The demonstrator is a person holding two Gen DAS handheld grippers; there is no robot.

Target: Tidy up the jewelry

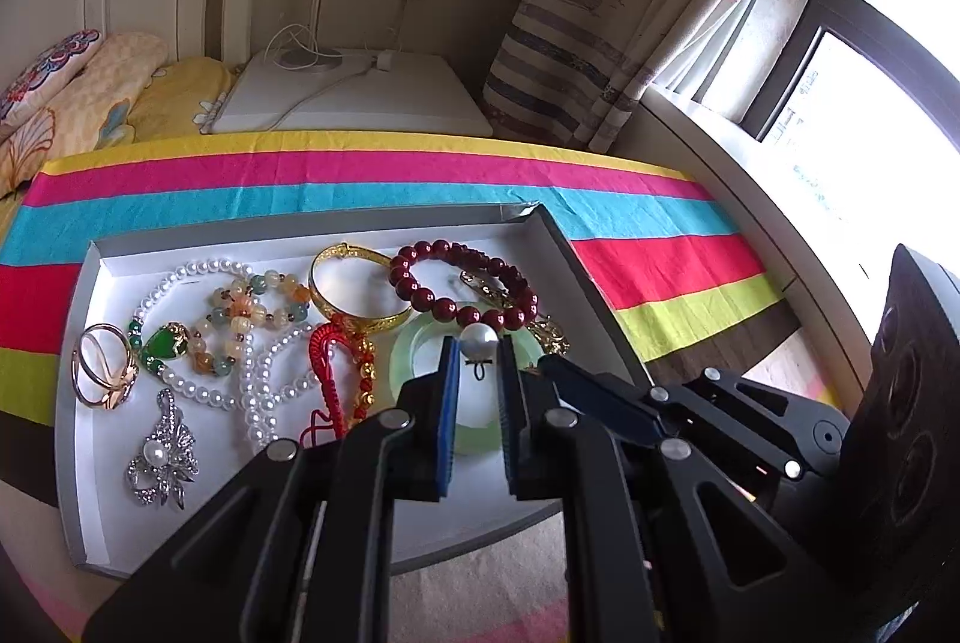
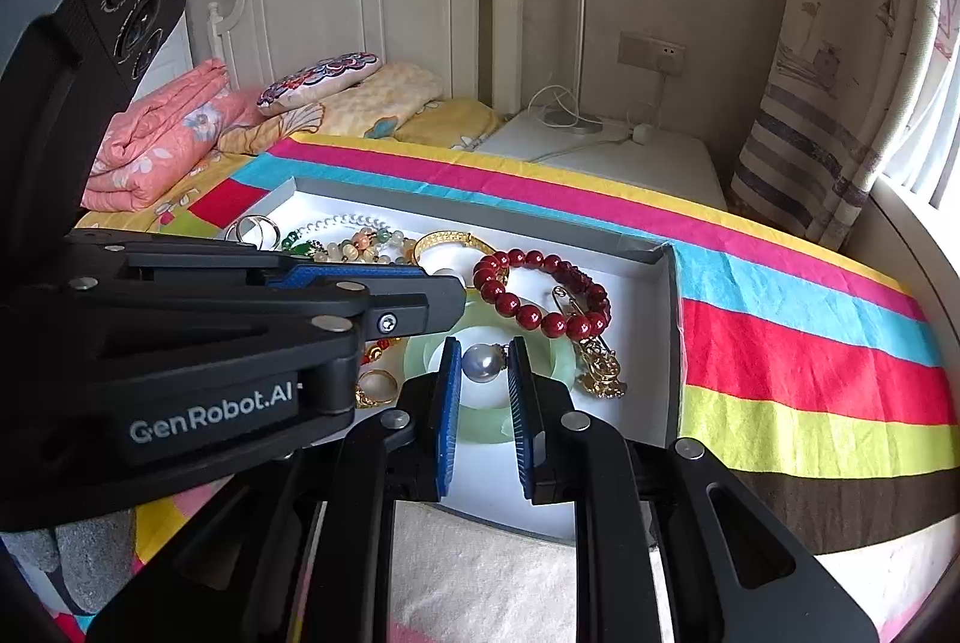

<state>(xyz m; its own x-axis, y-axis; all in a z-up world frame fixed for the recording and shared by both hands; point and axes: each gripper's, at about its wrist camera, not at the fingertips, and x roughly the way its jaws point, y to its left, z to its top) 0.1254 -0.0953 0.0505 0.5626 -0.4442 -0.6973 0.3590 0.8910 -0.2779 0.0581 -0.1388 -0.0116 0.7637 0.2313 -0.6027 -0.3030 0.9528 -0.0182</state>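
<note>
A shallow white tray (image 1: 78, 439) on a striped cloth holds jewelry: a pale green jade bangle (image 1: 414, 349), a dark red bead bracelet (image 1: 420, 277), a gold bangle (image 1: 342, 259), white pearl strands (image 1: 264, 391), a red cord (image 1: 330, 373), a silver pearl brooch (image 1: 159, 454) and a gold ring (image 1: 99, 364). My left gripper (image 1: 478, 352) holds a large pearl (image 1: 478, 341) between its fingertips above the jade bangle. My right gripper (image 2: 485, 364) stands around another large pearl (image 2: 483, 361) over the jade bangle (image 2: 420, 361); a small gap shows on the pearl's right side. The left gripper's body crosses the right wrist view.
The tray (image 2: 669, 343) lies on a multicoloured striped cloth (image 1: 660, 271) over a bed. A white nightstand (image 1: 354, 96) with a lamp and cables stands behind. Folded bedding (image 2: 162, 132) and a headboard are at the back left. A curtain (image 1: 600, 12) and window are at the right.
</note>
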